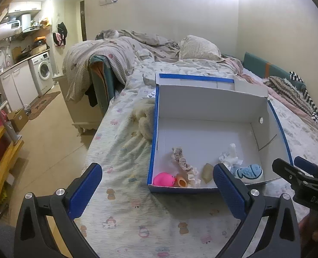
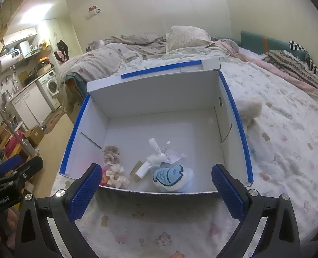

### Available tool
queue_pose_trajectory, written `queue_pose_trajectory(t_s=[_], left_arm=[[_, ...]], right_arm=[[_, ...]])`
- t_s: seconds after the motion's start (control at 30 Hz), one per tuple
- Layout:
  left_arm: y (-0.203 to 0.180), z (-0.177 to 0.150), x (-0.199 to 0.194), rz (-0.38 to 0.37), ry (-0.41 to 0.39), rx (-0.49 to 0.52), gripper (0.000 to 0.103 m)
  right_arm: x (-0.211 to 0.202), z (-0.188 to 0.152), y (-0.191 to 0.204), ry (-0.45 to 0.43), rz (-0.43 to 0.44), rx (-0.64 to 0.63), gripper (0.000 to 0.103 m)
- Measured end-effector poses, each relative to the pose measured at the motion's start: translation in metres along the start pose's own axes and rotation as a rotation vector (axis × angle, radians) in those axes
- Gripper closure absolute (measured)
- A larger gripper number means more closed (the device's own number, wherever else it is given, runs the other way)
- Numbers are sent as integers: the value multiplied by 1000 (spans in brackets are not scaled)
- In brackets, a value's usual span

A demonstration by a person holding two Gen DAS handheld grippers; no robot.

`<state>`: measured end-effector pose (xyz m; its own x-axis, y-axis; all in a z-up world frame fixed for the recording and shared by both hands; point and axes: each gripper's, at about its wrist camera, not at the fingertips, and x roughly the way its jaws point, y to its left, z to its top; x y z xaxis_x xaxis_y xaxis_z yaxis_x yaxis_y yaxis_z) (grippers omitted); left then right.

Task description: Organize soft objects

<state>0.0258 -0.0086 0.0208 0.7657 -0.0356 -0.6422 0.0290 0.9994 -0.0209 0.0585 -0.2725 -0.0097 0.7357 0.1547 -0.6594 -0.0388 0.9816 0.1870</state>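
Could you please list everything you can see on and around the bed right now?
Box: 1, white with blue edges, open, on the bed.
Fish plush: 1, light blue and white, in the box near its front wall.
Scrunchies: 2 or more, beige and cream, in the box, front left.
Pink toy: 1, in the box's front left corner.
White cloth bundle: 1, middle of the box.
Fluffy cream item: 1, on the bed outside the box.
Pillow: 1, beige, far end of the bed.
Washing machine: 1, white, kitchen area.
Left gripper: open, empty.
Right gripper: open, empty.
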Motion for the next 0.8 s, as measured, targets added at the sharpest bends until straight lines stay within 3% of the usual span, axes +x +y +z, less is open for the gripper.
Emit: queue_pose_trajectory(t_s=[0.8], left_arm=[[-1, 0, -1, 5, 1, 8, 0]], right_arm=[[0, 1, -3, -2, -9, -6, 0]])
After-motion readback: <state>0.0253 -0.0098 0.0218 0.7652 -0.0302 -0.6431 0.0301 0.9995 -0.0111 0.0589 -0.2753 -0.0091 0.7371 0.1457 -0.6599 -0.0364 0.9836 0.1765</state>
